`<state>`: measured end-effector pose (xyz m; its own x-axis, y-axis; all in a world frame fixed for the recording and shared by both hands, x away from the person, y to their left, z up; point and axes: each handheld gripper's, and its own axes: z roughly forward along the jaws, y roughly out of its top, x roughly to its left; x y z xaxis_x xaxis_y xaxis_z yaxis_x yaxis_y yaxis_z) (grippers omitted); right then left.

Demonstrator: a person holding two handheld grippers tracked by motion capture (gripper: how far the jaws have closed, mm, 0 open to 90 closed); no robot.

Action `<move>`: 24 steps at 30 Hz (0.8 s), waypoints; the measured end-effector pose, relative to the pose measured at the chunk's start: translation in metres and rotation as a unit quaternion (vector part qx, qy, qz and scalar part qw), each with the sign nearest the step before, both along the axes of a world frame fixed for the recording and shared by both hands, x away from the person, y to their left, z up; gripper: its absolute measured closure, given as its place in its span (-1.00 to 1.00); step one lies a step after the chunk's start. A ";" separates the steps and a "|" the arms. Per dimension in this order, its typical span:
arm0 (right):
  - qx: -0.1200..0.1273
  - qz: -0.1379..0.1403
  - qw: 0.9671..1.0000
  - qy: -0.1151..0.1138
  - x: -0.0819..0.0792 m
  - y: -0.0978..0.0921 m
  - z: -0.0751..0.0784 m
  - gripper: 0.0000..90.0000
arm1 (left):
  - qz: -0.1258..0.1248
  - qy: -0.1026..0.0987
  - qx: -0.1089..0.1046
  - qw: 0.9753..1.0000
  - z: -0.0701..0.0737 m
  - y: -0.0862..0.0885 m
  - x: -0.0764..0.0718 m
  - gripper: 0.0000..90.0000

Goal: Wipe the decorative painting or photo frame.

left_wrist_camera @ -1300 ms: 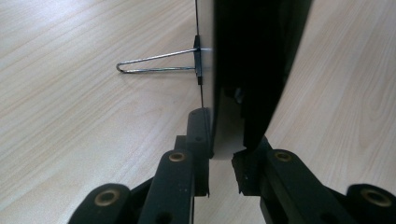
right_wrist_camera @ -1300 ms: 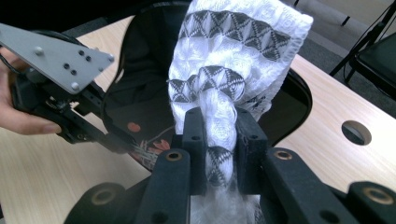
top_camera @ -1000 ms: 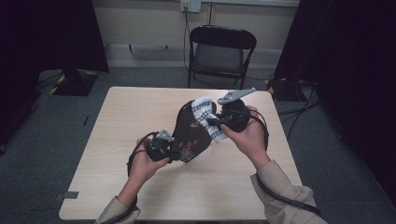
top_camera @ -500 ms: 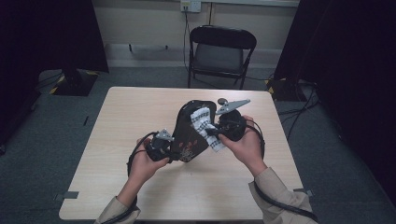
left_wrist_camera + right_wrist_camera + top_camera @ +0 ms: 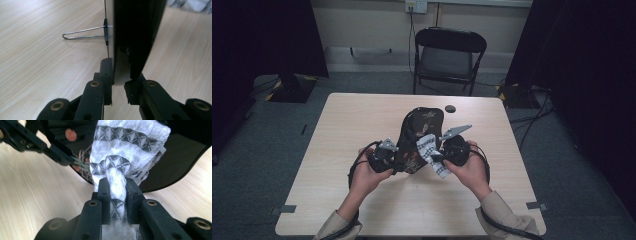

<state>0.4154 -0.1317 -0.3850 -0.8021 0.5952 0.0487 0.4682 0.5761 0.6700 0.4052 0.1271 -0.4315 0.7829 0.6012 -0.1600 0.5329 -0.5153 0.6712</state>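
Note:
A dark panel (image 5: 423,131) with a floral print is held tilted above the wooden table (image 5: 352,125). My left gripper (image 5: 396,163) is shut on its near lower edge; in the left gripper view the panel (image 5: 135,32) stands edge-on between the jaws of my left gripper (image 5: 118,80), with a wire clip (image 5: 82,33) on its side. My right gripper (image 5: 435,157) is shut on a white cloth (image 5: 431,152) with black patterned bands, pressed against the panel's face. In the right gripper view, my right gripper (image 5: 116,192) pinches the bunched cloth (image 5: 125,147) in front of the panel (image 5: 175,162).
A small black round object (image 5: 450,108) lies on the table behind the panel. A black folding chair (image 5: 447,55) stands beyond the far edge. Dark curtains hang on both sides. Bare tabletop lies to the left and in front of the hands.
My right gripper has drawn the cloth down the panel's face toward the near side. The panel now leans back more, with its top pointing away from me.

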 end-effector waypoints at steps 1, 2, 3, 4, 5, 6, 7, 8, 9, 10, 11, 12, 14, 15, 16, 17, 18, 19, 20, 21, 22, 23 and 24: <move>-0.001 0.000 1.000 0.002 0.000 0.000 -0.004 0.73 | 0.001 -0.001 -0.001 1.000 0.000 0.000 0.000 0.75; -0.002 0.002 1.000 0.004 0.000 0.001 -0.007 0.73 | 0.001 -0.001 -0.001 1.000 0.000 0.000 0.000 0.75; -0.004 0.002 1.000 0.007 -0.001 0.001 -0.012 0.73 | 0.001 -0.001 -0.001 1.000 0.000 0.000 0.000 0.75; -0.006 0.003 1.000 0.009 -0.001 0.001 -0.014 0.73 | 0.000 -0.001 0.000 1.000 0.000 0.000 0.000 0.75; -0.007 0.003 1.000 0.012 -0.002 0.002 -0.017 0.73 | 0.001 -0.001 -0.001 1.000 0.000 0.000 0.000 0.75; -0.008 0.003 1.000 0.014 -0.002 0.002 -0.021 0.73 | 0.001 -0.001 -0.002 1.000 0.000 0.000 0.000 0.75; -0.008 0.002 1.000 0.017 -0.002 0.002 -0.025 0.73 | 0.001 -0.001 -0.001 1.000 0.000 0.000 0.000 0.75; -0.009 0.002 1.000 0.019 -0.002 0.001 -0.028 0.73 | 0.001 -0.001 -0.002 1.000 0.000 0.000 0.000 0.75; -0.009 0.001 1.000 0.020 -0.002 0.001 -0.030 0.73 | 0.001 -0.001 -0.002 1.000 0.000 0.000 0.000 0.75; -0.012 0.002 1.000 0.023 -0.002 0.001 -0.034 0.73 | 0.001 -0.001 -0.001 1.000 0.000 0.000 0.000 0.75; -0.013 0.002 1.000 0.024 -0.002 0.001 -0.036 0.73 | 0.001 -0.001 -0.001 1.000 0.000 0.000 0.000 0.75; -0.014 0.001 1.000 0.027 -0.002 0.001 -0.040 0.73 | 0.001 -0.001 0.000 1.000 0.000 0.000 0.000 0.75; -0.016 -0.001 0.999 0.033 -0.002 0.000 -0.046 0.73 | -0.001 0.001 0.000 1.000 0.000 0.000 0.000 0.75; -0.017 0.000 0.999 0.036 -0.002 0.000 -0.049 0.73 | -0.001 0.001 -0.001 1.000 0.000 0.000 0.000 0.75; -0.017 -0.002 0.999 0.039 -0.002 0.000 -0.054 0.72 | 0.000 0.000 -0.001 1.000 0.000 0.000 0.000 0.75; -0.017 -0.003 0.999 0.041 -0.003 0.000 -0.056 0.73 | 0.001 -0.001 -0.002 1.000 0.000 0.000 0.000 0.75; -0.017 -0.003 0.999 0.044 -0.004 0.000 -0.061 0.73 | 0.001 -0.001 -0.002 1.000 0.000 0.000 0.000 0.75; -0.018 -0.004 0.999 0.047 -0.004 0.001 -0.064 0.73 | 0.001 -0.001 -0.002 1.000 0.000 0.000 0.000 0.75; -0.019 -0.004 0.999 0.050 -0.005 0.001 -0.067 0.72 | 0.000 0.000 -0.001 1.000 0.000 0.000 0.000 0.75; -0.021 -0.002 0.999 0.050 -0.005 0.001 -0.069 0.72 | 0.001 -0.001 -0.002 1.000 0.000 0.000 0.000 0.75; -0.022 -0.002 0.998 0.052 -0.005 0.001 -0.071 0.73 | 0.001 -0.001 -0.002 1.000 0.000 0.000 0.000 0.75; -0.022 -0.003 0.998 0.054 -0.005 0.001 -0.073 0.72 | 0.001 0.000 -0.001 1.000 0.000 0.000 0.000 0.75; -0.024 -0.003 0.998 0.057 -0.006 0.001 -0.075 0.72 | 0.002 -0.001 -0.002 1.000 0.000 0.000 0.000 0.75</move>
